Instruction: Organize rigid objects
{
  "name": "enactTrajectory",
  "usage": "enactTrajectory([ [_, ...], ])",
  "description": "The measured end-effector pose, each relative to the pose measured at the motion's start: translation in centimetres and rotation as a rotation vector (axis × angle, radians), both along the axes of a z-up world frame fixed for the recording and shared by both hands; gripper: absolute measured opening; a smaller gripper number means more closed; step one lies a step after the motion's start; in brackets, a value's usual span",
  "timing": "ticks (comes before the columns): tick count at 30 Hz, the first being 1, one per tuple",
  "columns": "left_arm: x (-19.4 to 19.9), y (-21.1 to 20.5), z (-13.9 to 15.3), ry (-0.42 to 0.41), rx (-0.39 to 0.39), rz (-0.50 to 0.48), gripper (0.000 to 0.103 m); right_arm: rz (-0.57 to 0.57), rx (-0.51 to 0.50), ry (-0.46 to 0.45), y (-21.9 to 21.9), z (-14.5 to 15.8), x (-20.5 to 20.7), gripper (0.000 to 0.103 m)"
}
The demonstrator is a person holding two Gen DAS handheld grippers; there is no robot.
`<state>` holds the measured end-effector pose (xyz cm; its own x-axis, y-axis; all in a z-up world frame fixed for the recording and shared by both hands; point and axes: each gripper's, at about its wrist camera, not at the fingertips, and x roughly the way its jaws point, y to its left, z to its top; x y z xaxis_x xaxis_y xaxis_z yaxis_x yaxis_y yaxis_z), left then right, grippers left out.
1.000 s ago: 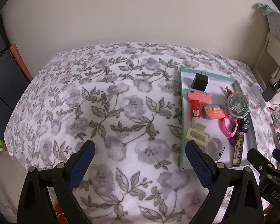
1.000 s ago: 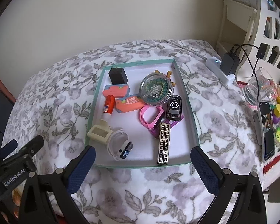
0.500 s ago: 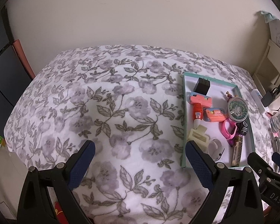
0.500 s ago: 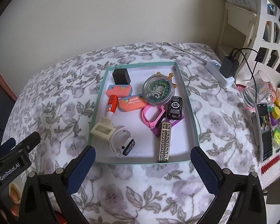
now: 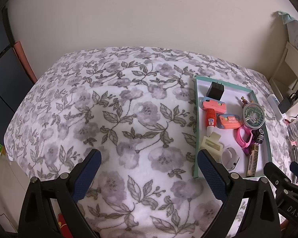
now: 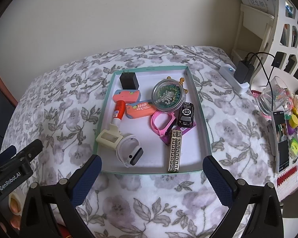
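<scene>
We stood over a floral blanket (image 6: pixel 55 119) that covered the whole work surface, with a teal-rimmed tray (image 6: pixel 205 130) lying on it toward the right side. Our left gripper (image 5: pixel 148 170) hung above bare blanket to the left of the tray, its blue-padded fingers spread wide and holding nothing. Our right gripper (image 6: pixel 152 175) hovered over the tray's near edge, likewise wide open and empty, the tray framed between its fingers. Every task item lay inside the tray. A round tin (image 6: pixel 168 95) of beads sat toward the far right, resting partly over an orange case (image 6: pixel 141 109); a second orange case (image 6: pixel 126 96) lay just behind, next to a black charger (image 6: pixel 128 81) in the far left corner. A white band (image 6: pixel 130 151) lay near the front left, touching a cream clip (image 6: pixel 108 137), and a red glue tube (image 6: pixel 118 112) ran from that clip back toward the cases. A pink band (image 6: pixel 162 123) sat at the centre, just beside a black toy car (image 6: pixel 186 113). A gold patterned bar (image 6: pixel 175 151) lay lengthwise near the front right, its far end over something purple we could not make out. Beyond the tray to the right, a white power strip (image 6: pixel 233 78) with a black adapter, a glass (image 6: pixel 274 99) and a phone (image 6: pixel 281 140) lay on the blanket's edge.
</scene>
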<state>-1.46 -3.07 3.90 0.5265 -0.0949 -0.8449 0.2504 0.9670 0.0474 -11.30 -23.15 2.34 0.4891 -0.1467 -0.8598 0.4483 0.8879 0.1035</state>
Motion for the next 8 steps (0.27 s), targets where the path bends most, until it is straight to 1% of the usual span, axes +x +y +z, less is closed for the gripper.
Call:
enactTrajectory([
  [4,0.07,-0.09,-0.16,0.009,0.000,0.000,0.097,0.000,0.000,0.001,0.07,-0.02,-0.01,0.103],
  [8,-0.04,-0.08,0.06,-0.005,-0.008,0.001,0.097,-0.001,0.000,0.001,0.13,-0.01,-0.02,0.103],
])
